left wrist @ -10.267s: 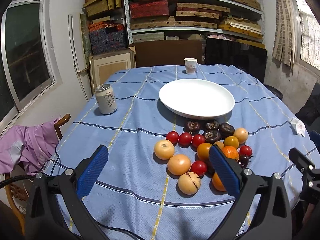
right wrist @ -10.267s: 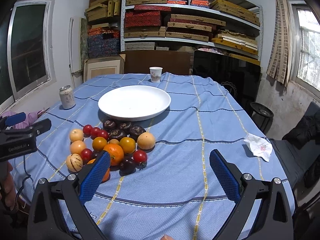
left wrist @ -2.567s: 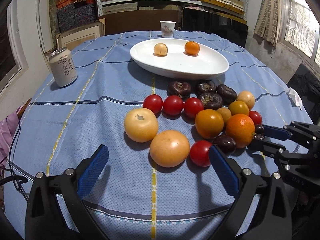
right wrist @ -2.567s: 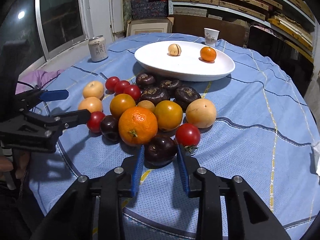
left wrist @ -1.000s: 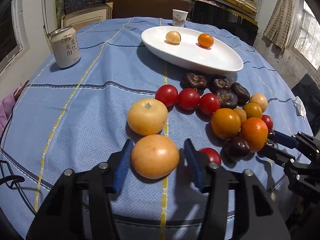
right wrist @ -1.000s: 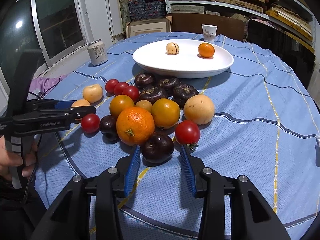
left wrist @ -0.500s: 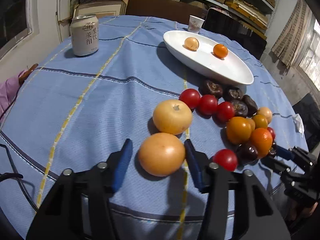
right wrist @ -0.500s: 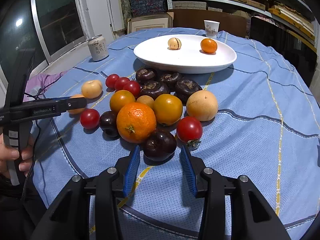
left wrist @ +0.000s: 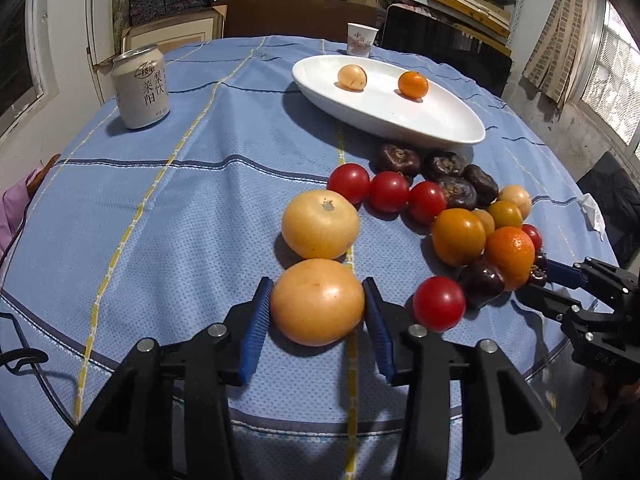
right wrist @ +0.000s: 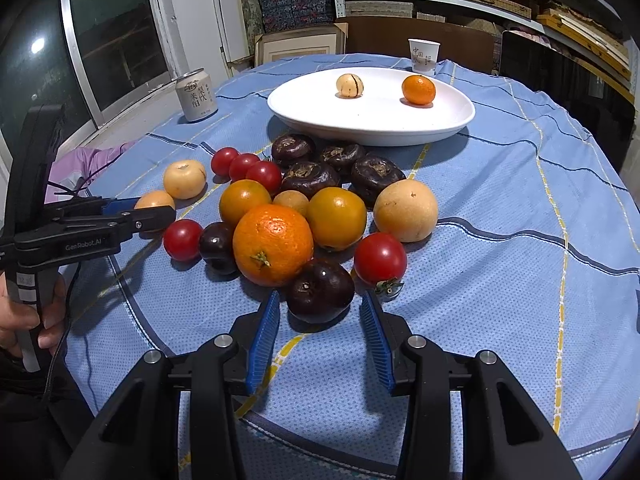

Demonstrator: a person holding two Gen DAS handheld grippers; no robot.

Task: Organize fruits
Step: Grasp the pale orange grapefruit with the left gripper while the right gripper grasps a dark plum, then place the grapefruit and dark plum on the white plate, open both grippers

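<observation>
My left gripper (left wrist: 318, 300) has its blue pads touching both sides of a large pale orange fruit (left wrist: 318, 308) on the blue cloth, and its jaws are closing. A similar yellow fruit (left wrist: 320, 224) lies just beyond it. In the right wrist view my right gripper (right wrist: 320, 312) stands open around a dark plum (right wrist: 320, 290), with a gap at each pad. The plum leans against a big orange (right wrist: 272, 244) and a red tomato (right wrist: 380, 258). The white plate (right wrist: 380, 120) at the back holds a small pale fruit (right wrist: 349, 85) and a small orange (right wrist: 418, 89).
Tomatoes (left wrist: 388, 192), dark chestnut-like fruits (left wrist: 444, 166) and orange fruits (left wrist: 458, 236) crowd between the grippers and the plate. A drink can (left wrist: 140, 86) stands at the far left, a paper cup (left wrist: 362, 39) behind the plate, a tissue (left wrist: 592, 210) at the right edge.
The left gripper's pads have closed in until they touch the pale orange fruit. The right gripper has stayed around the dark plum.
</observation>
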